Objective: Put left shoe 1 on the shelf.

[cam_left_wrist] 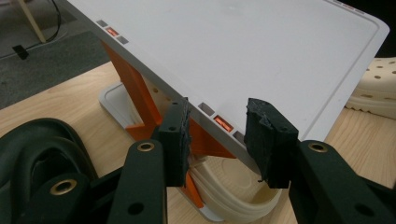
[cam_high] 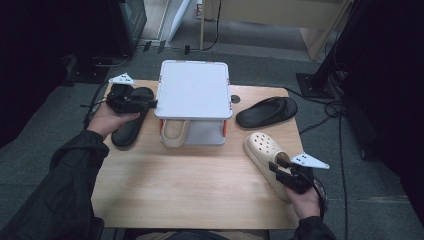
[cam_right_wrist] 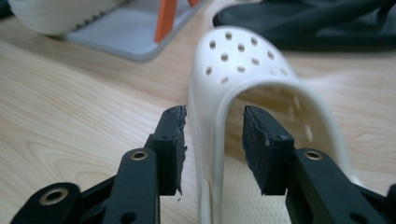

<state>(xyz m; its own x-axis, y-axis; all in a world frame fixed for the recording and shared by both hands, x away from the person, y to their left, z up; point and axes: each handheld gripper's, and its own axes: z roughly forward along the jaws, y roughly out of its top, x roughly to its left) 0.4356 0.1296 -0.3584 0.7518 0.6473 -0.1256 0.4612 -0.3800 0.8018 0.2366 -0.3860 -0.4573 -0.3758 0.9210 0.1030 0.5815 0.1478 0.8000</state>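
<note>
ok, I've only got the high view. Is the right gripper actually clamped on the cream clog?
Observer: No. The right gripper is open. Its jaws straddle the cream clog's side wall at the heel opening, and the pads aren't pressing on it.
Operator: Left one holding anything?
Observer: No. The left gripper is open with nothing between its jaws, and it faces the edge of the white rack's top shelf.
Operator: And the black sandal under that hand?
Observer: The black sandal lies beside one jaw, outside the gap.
</note>
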